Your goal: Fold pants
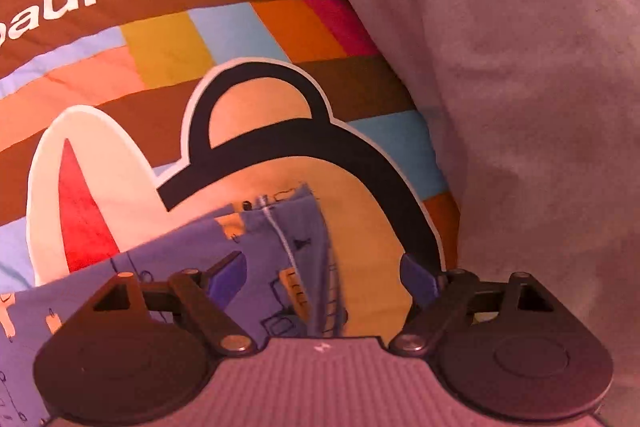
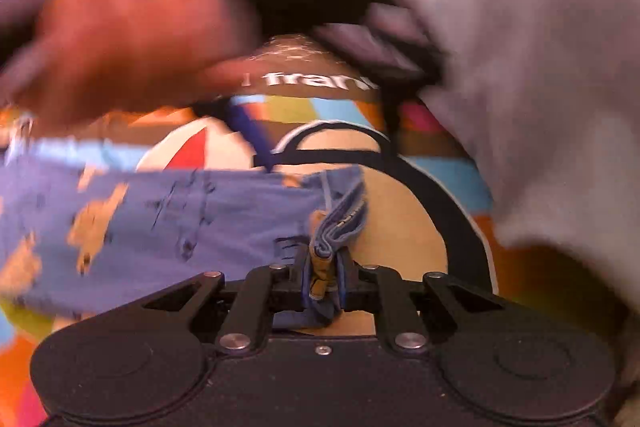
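Nearest the right wrist lens, the right gripper (image 2: 322, 275) has its jaws pinched nearly together on a bunched edge of the pants (image 2: 168, 223), blue-purple cloth printed with small orange figures and dark line drawings. From the clamp the cloth spreads toward 9 o'clock across the bedcover (image 2: 404, 211).

In the left wrist view the left gripper (image 1: 320, 275) stands with its jaws spread wide, the blue fingertips (image 1: 226, 277) well apart and closed on nothing. The pants (image 1: 168, 275) lie under and between them, a stitched seam running up toward 12 o'clock, with the cloth filling the frame from 6 to 9 o'clock.

White letters on a brown band of the bedcover (image 1: 224, 39) read "paul frank", curving from 9 toward 12 o'clock; the first letter is cut by the frame edge. In the right wrist view only "frank" shows, partly blurred. Fainter dotted "pf" marks repeat near 11 o'clock. Below the lettering come coloured blocks and a large cartoon outline in black.

A grey blanket (image 1: 520, 87) lies from 12 to 4 o'clock. The person's hand (image 2: 132, 27), blurred, curls round the dark left gripper at 10 to 12 o'clock.
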A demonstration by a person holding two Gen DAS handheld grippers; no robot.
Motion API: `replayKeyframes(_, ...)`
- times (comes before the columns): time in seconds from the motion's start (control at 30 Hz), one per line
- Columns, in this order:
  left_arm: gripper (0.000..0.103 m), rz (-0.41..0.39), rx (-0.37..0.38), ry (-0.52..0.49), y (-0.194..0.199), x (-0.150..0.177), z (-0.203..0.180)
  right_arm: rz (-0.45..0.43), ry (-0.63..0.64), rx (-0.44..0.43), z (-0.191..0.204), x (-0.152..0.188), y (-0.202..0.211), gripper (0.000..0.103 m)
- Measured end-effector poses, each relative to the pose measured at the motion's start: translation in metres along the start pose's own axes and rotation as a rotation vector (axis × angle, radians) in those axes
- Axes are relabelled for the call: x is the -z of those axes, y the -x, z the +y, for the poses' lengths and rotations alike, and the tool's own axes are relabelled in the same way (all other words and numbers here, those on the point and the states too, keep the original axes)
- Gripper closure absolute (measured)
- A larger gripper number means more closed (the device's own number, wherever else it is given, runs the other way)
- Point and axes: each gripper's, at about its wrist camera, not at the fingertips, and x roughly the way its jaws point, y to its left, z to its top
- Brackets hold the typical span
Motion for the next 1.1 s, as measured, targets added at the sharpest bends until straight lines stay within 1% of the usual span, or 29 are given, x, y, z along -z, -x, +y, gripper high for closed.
replayKeyframes(0.03, 0.017, 0.004, -0.018, -0.004, -0.001, 0.000, -0.003, -0.005, 0.041, 0.012, 0.006, 0.001, 0.000, 0.089)
replayKeyframes(0.07, 0.021, 0.007, -0.033, -0.013, -0.003, -0.001, -0.006, -0.010, 0.084, 0.019, 0.012, 0.001, 0.001, 0.089)
replayKeyframes(0.1, 0.031, 0.010, -0.054, -0.022, -0.004, 0.000, -0.010, -0.012, 0.115, 0.021, 0.018, 0.001, 0.000, 0.089)
replayKeyframes(0.13, 0.038, 0.019, -0.085, -0.026, -0.007, 0.000, -0.012, -0.011, 0.146, 0.021, 0.023, 0.002, 0.000, 0.089)
replayKeyframes(0.2, 0.065, 0.044, -0.144, -0.024, -0.015, 0.001, -0.015, -0.009, 0.196, 0.027, 0.028, 0.004, -0.001, 0.089)
replayKeyframes(0.23, 0.073, 0.047, -0.157, -0.020, -0.018, 0.002, -0.013, -0.010, 0.219, 0.029, 0.031, 0.005, 0.000, 0.089)
replayKeyframes(0.27, 0.089, 0.048, -0.165, -0.014, -0.020, 0.003, -0.011, -0.013, 0.230, 0.032, 0.033, 0.003, 0.001, 0.089)
replayKeyframes(0.33, 0.092, 0.034, -0.165, 0.005, -0.018, 0.006, -0.006, -0.020, 0.241, 0.040, 0.034, 0.003, 0.001, 0.089)
replayKeyframes(0.4, 0.093, 0.022, -0.139, 0.023, -0.013, 0.008, -0.001, -0.024, 0.238, 0.049, 0.033, 0.002, 0.001, 0.089)
replayKeyframes(0.43, 0.093, 0.022, -0.123, 0.034, -0.012, 0.008, 0.002, -0.028, 0.234, 0.054, 0.032, 0.002, 0.001, 0.087)
replayKeyframes(0.47, 0.093, 0.023, -0.108, 0.047, -0.010, 0.009, 0.005, -0.033, 0.227, 0.057, 0.032, 0.002, 0.000, 0.082)
replayKeyframes(0.5, 0.093, 0.023, -0.098, 0.055, -0.009, 0.009, 0.007, -0.035, 0.222, 0.060, 0.032, 0.001, -0.001, 0.072)
replayKeyframes(0.57, 0.093, 0.021, -0.091, 0.058, -0.004, 0.010, 0.009, -0.033, 0.225, 0.069, 0.031, 0.000, -0.002, 0.059)
replayKeyframes(0.63, 0.093, 0.017, -0.085, 0.063, 0.000, 0.011, 0.011, -0.031, 0.242, 0.081, 0.032, 0.000, -0.004, 0.058)
replayKeyframes(0.7, 0.093, 0.014, -0.070, 0.083, 0.007, 0.013, 0.016, -0.038, 0.271, 0.089, 0.035, -0.001, -0.006, 0.059)
replayKeyframes(0.73, 0.093, 0.011, -0.062, 0.092, 0.011, 0.014, 0.018, -0.046, 0.291, 0.094, 0.037, -0.002, -0.006, 0.062)
replayKeyframes(0.77, 0.093, 0.007, -0.056, 0.100, 0.015, 0.015, 0.021, -0.054, 0.307, 0.093, 0.039, -0.002, -0.005, 0.072)
replayKeyframes(0.8, 0.094, 0.002, -0.052, 0.106, 0.020, 0.016, 0.023, -0.057, 0.314, 0.089, 0.039, -0.003, -0.003, 0.085)
replayKeyframes(0.83, 0.094, -0.004, -0.048, 0.111, 0.025, 0.017, 0.026, -0.063, 0.315, 0.084, 0.040, -0.005, -0.002, 0.088)
replayKeyframes(0.97, 0.094, -0.037, -0.022, 0.127, 0.051, 0.029, 0.046, -0.109, 0.319, 0.048, 0.048, -0.015, 0.015, 0.090)
replayKeyframes(1.1, 0.093, -0.080, -0.021, 0.154, 0.077, 0.047, 0.075, -0.152, 0.332, -0.007, 0.068, -0.024, 0.029, 0.090)
